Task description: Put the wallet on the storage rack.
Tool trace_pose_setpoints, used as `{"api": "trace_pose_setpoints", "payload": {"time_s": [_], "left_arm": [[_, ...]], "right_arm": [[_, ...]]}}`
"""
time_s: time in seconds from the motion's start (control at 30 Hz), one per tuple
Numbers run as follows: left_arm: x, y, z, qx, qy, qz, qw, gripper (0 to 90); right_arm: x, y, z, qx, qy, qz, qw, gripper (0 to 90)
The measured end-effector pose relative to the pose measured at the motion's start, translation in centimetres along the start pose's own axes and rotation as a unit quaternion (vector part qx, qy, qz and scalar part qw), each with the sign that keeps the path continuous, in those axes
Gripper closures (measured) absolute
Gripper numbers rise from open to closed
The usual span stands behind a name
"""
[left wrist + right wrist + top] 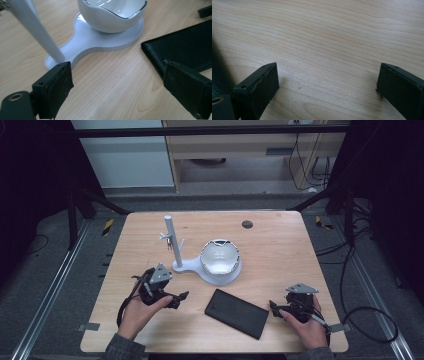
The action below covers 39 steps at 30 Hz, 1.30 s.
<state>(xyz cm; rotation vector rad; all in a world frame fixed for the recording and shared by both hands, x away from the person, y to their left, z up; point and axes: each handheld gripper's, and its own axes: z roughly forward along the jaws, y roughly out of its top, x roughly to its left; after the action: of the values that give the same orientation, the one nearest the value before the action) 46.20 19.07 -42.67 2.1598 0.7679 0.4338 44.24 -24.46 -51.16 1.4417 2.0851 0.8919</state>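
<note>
A white bowl (220, 256) (110, 17) rests on the round end of a white stand base (187, 266) (87, 40), and a white post (170, 240) (37, 30) rises from the base's other end. In front of it a flat black case (236, 313) (185, 47) lies on the wooden table (280, 240). My left gripper (182, 297) (117, 75) is low over the table, left of the case, open with only bare wood between its jaws. My right gripper (274, 307) (327, 75) sits just right of the case (218, 67), open and holding nothing.
A dark round grommet (247, 224) is set in the table near its far edge. Small pegs stick out of the post partway up. Black frame bars and cables surround the table on the grey floor.
</note>
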Motion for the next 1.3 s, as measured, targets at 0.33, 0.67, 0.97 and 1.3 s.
{"api": "trace_pose_setpoints", "payload": {"time_s": [0.33,0.67,0.97,1.3], "left_arm": [[-1.6,-2.6,1.9,0.035,-0.017,0.009,0.9992,14.8],[-2.9,-3.8,2.2,0.06,-0.052,0.024,0.9965,35.4],[-4.0,-3.6,2.7,0.067,-0.081,0.034,0.9938,66.8],[-5.4,-3.2,4.1,0.091,-0.103,0.05,0.9893,87.7]], "right_arm": [[0.7,0.3,-1.9,-0.026,0.009,-0.019,0.9994,7.1],[1.5,0.3,-2.8,-0.043,0.019,-0.036,0.9982,11.2],[1.5,0.3,-2.8,-0.042,0.015,-0.037,0.9983,12.1],[1.3,0.3,-2.7,-0.039,0.014,-0.036,0.9985,11.5]]}}
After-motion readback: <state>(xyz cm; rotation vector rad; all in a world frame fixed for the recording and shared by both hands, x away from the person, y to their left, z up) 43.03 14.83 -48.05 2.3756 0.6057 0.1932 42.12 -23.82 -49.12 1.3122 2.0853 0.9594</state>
